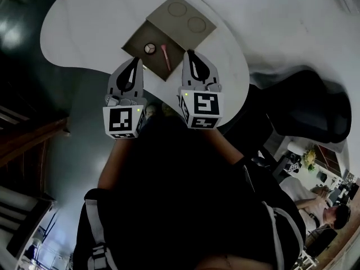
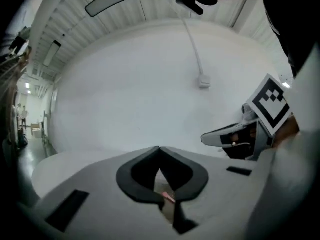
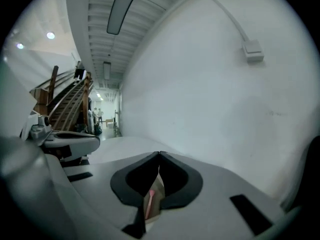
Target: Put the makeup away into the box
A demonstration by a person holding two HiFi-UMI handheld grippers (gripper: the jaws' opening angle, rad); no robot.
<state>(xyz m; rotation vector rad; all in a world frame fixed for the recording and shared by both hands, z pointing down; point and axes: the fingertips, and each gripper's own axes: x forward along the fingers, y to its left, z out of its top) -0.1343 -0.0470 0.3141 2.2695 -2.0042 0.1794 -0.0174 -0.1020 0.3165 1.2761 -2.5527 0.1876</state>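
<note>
Box: the open box [image 1: 135, 41] sits on the white table [image 1: 84, 27], close to the edge nearest the person, one corner pointing at that edge.
Lid: the lid [image 1: 169, 22] is folded back flat on the far side, toward the middle of the table.
Contents: a round compact [image 1: 149, 48] and a pink brush [image 1: 166, 57] lie side by side on the floor of the box, near each other but not touching.
Brush direction: its long axis runs from the lid side of the box toward the near edge of the table, slightly slanted. The thicker end points at the lid and the thin end at the person.
Compact: it lies flat with its face up (being round, it has no long axis to speak of).
Left claw: the left claw [image 1: 135, 59] has its jaw tips pressed together with nothing between them. It is held in the air above the near edge of the table, just beside the box.
Right claw: the right claw [image 1: 190, 53] is likewise closed on nothing, level with the other and over the near side of the box. The brush shows far below, through the gap behind its jaws.
Done: both pieces of makeup that can be seen are inside the box, and none lies on the bare table.
Left to do: very little, by my reading. The putting away looks finished, with the lid open and perhaps to be folded shut.
</note>
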